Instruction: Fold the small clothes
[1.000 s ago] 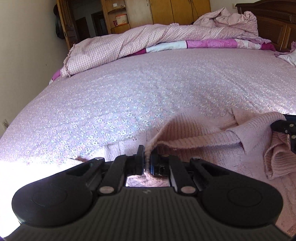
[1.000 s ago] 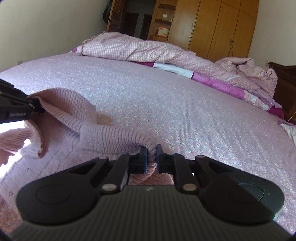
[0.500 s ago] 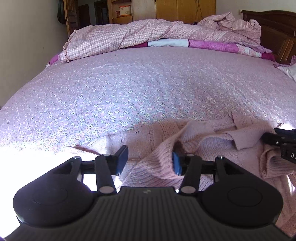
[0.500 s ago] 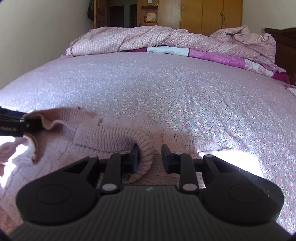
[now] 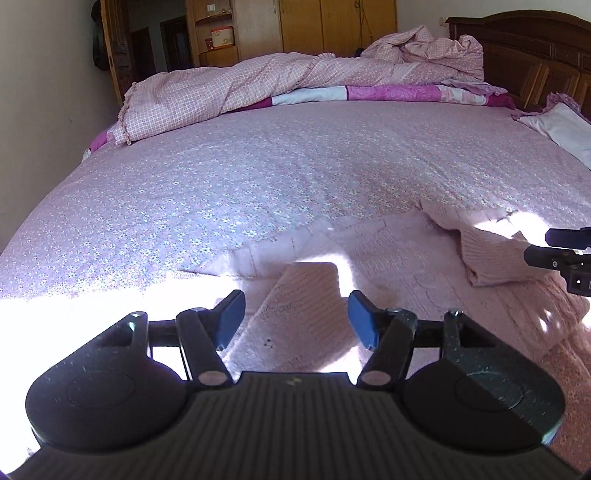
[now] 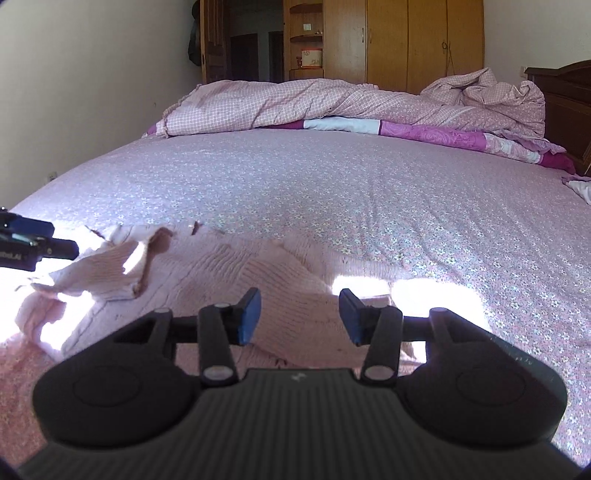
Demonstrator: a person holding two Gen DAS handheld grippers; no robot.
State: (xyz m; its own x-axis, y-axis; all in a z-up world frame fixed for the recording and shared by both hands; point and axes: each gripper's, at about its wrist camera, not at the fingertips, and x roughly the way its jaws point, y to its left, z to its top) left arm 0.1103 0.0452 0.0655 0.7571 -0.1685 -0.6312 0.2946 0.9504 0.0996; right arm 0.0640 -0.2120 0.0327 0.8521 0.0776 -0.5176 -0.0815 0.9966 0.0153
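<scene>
Both my left gripper (image 5: 296, 317) and right gripper (image 6: 300, 314) have their fingers spread wide, holding nothing; the pink knit sweater (image 6: 229, 273) lies rumpled on the bed (image 6: 332, 184) right below; looks soft, light, floppy, so I'd pinch a thick ribbed edge.

Left wrist view: low over the bed (image 5: 258, 184), close to the pink sweater (image 5: 388, 258), facing the far quilt (image 5: 295, 81) and wardrobe (image 5: 332, 26). Right wrist view: same heading, equally low. Shared: sweater (image 6: 229, 266), quilt (image 6: 332, 99), wardrobe (image 6: 406, 37). Each view catches the other gripper at its edge: right gripper (image 5: 565, 253), left gripper (image 6: 29, 245).
</scene>
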